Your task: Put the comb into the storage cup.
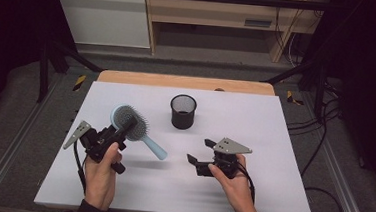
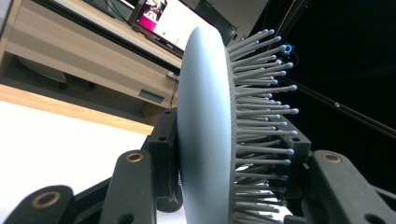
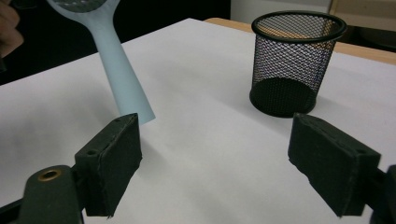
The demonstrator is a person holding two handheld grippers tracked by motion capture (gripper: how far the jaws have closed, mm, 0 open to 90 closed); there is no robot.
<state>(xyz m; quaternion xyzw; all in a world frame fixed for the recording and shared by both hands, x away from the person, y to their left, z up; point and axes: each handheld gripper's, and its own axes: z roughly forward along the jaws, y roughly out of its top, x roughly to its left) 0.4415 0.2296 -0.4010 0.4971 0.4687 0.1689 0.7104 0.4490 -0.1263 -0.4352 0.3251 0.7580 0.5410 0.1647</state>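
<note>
A light blue hairbrush [image 1: 123, 115] hangs above the left side of the white table, its handle [image 1: 154, 147] slanting down to the right. My left gripper [image 1: 124, 129] is shut on the brush's round head. In the left gripper view the head [image 2: 205, 130] stands edge-on between the jaws, bristles to the right. My right gripper [image 1: 199, 150] stands open over the table right of centre, nothing between its fingers. In the right gripper view [image 3: 217, 149] the brush handle [image 3: 121, 79] ends just beyond the left jaw, apart from it.
A black mesh cup [image 1: 183, 111] stands upright at the table's middle back, also ahead and right in the right gripper view [image 3: 294, 60]. The white table sheet [image 1: 255, 120] ends at a wooden strip [image 1: 185, 82] at the back. Dark frame posts flank the table.
</note>
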